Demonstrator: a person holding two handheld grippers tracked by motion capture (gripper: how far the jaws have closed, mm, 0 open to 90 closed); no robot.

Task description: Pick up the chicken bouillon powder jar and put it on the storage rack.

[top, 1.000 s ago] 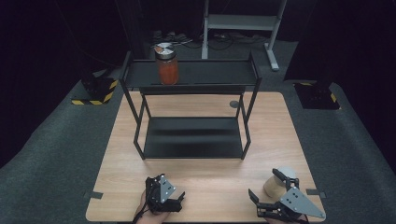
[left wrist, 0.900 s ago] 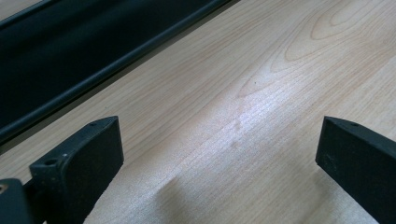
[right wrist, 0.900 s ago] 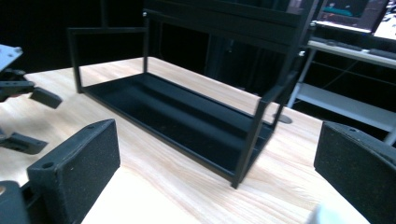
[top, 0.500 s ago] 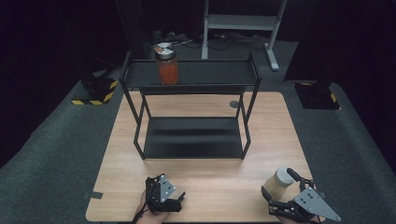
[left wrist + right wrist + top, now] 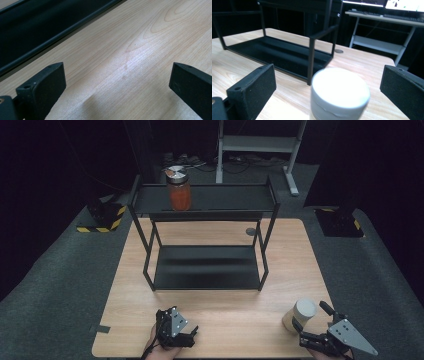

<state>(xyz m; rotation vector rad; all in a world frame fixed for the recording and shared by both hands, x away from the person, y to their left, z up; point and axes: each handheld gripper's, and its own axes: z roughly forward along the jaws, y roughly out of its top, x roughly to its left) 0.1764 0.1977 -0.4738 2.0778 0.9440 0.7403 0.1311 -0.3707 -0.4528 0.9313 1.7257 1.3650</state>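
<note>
While my left gripper just sits low over the near edge of the table, jaws spread wide with nothing but bare wood between them, all the action's over on the right. Farther back in the middle there's the black two-tier rack, with a jar of red stuff on the left end of its top shelf. Near right, my right gripper has its jaws wide apart around the white-lidded container, which stands upright on the table, not clamped.
</note>
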